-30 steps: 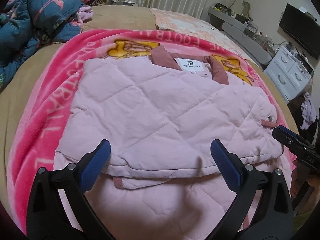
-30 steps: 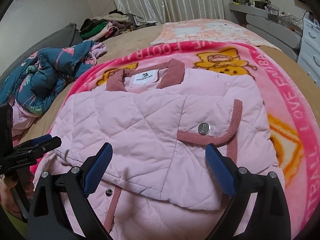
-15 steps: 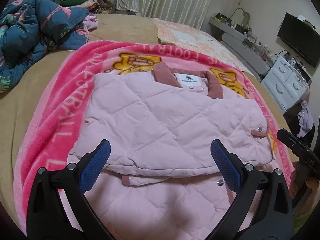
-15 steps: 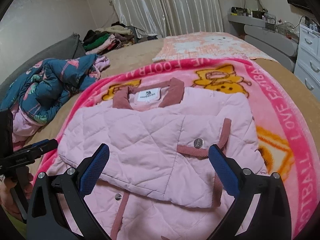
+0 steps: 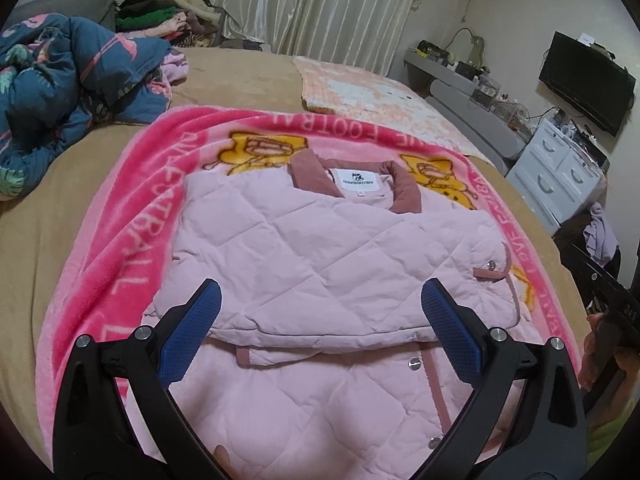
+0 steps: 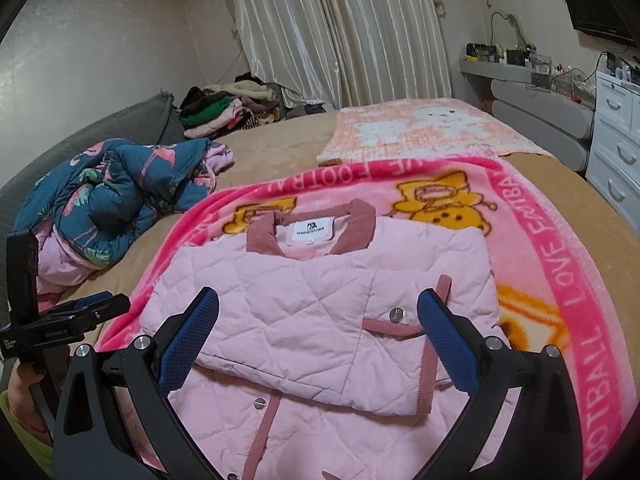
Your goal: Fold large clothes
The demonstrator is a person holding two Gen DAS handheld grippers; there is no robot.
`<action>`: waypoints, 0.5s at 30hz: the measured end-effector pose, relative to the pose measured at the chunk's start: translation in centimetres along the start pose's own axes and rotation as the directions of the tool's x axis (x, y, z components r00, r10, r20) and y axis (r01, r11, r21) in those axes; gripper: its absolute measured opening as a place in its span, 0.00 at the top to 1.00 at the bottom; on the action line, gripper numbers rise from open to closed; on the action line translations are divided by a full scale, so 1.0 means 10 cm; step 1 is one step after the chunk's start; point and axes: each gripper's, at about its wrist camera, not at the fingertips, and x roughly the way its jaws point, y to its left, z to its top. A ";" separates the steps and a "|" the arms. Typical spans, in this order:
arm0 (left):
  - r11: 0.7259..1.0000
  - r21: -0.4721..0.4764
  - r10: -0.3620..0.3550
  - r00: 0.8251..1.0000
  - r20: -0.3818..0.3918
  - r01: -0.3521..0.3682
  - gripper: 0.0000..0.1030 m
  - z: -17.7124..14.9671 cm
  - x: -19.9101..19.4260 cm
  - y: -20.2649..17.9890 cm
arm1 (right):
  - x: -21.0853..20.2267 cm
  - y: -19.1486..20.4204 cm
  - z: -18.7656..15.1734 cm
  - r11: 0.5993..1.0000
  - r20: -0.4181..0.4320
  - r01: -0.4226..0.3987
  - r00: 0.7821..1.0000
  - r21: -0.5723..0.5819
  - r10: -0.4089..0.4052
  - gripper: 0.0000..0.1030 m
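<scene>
A pale pink quilted jacket [image 5: 320, 264] with a dusty-rose collar lies on a pink blanket [image 5: 132, 240] on the bed, its lower part folded up over its body. It also shows in the right wrist view [image 6: 304, 320]. My left gripper [image 5: 318, 328] is open and empty, held above the jacket's near fold edge. My right gripper [image 6: 318, 332] is open and empty, held above the near part of the jacket. The left gripper [image 6: 86, 308] shows at the left edge of the right wrist view.
A crumpled blue floral quilt [image 6: 116, 196] lies at the bed's left. A pile of clothes [image 6: 228, 112] sits at the far end by the curtains. A peach patterned blanket [image 6: 432, 128] lies beyond the pink one. White drawers [image 5: 560, 168] stand right of the bed.
Both grippers have pulled back and risen from the jacket, so it looks smaller and farther away. Both stay open and empty. The jacket has not moved.
</scene>
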 end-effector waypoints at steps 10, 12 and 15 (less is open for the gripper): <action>1.000 -0.001 -0.016 0.998 0.058 0.017 0.09 0.01 -0.27 -0.04 | -0.26 0.04 0.03 1.000 0.059 -0.009 0.998 0.011 0.008 0.04; 1.000 0.002 -0.018 0.998 0.067 0.018 0.09 0.02 -0.32 -0.06 | -0.33 0.04 0.04 1.000 0.072 -0.011 0.997 0.011 0.011 0.04; 1.000 0.006 -0.024 0.996 0.084 0.024 0.09 0.00 -0.40 -0.08 | -0.42 0.05 0.04 1.000 0.090 -0.004 0.996 0.011 0.003 0.04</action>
